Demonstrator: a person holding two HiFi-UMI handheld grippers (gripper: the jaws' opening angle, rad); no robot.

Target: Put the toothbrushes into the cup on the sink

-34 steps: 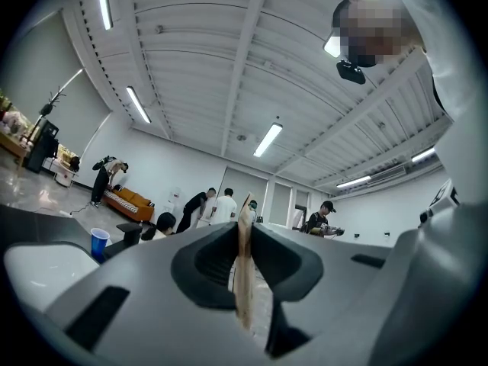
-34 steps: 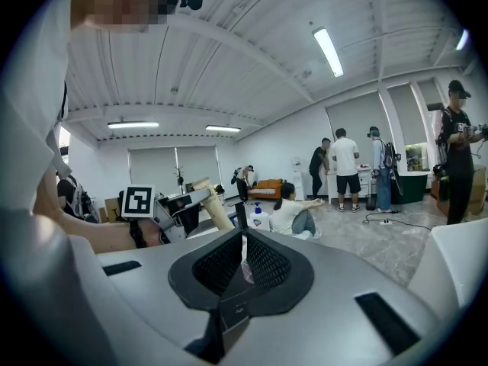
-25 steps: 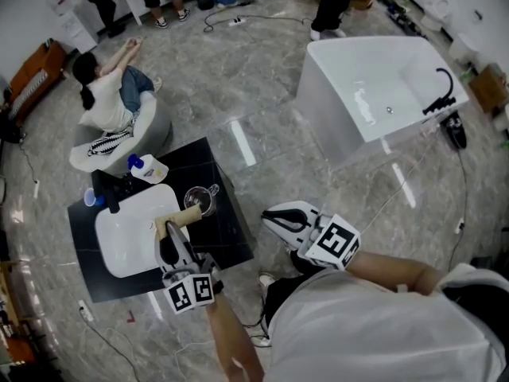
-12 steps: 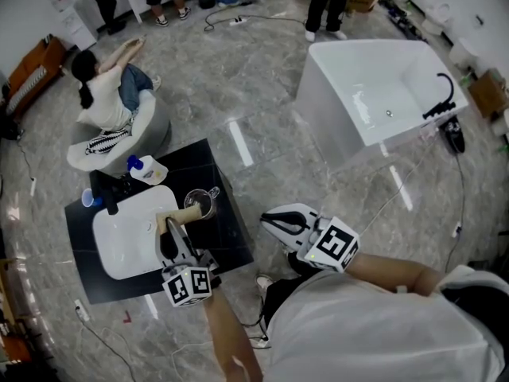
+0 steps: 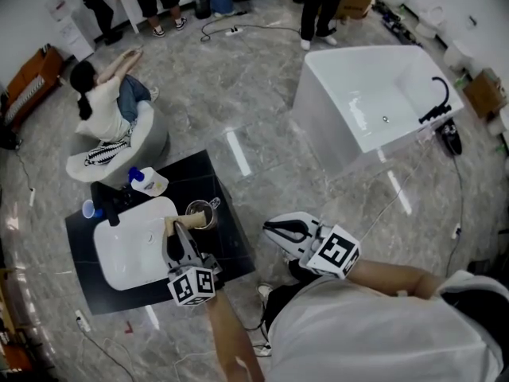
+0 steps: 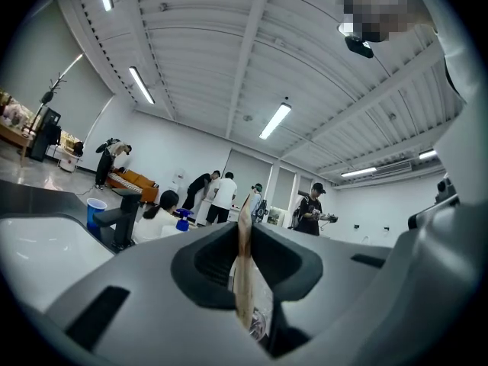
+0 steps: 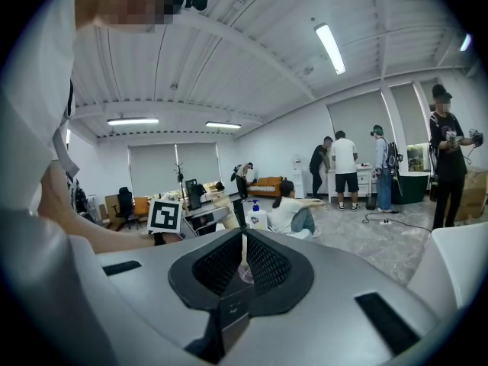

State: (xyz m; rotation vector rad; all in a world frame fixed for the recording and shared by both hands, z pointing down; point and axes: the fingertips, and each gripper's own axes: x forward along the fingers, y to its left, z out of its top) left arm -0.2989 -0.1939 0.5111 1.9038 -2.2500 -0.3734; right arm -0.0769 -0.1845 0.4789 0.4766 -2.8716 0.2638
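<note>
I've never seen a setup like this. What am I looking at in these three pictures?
A person holds two pincer-like grippers, one per hand. The overhead picture comes from a camera on the person's head; the other two come from cameras on the grippers. Below stands a white sink basin in a black counter, with a clear glass cup beside it. The left gripper pinches a tan toothbrush near that cup; the right gripper is closed, apparently empty.
</note>
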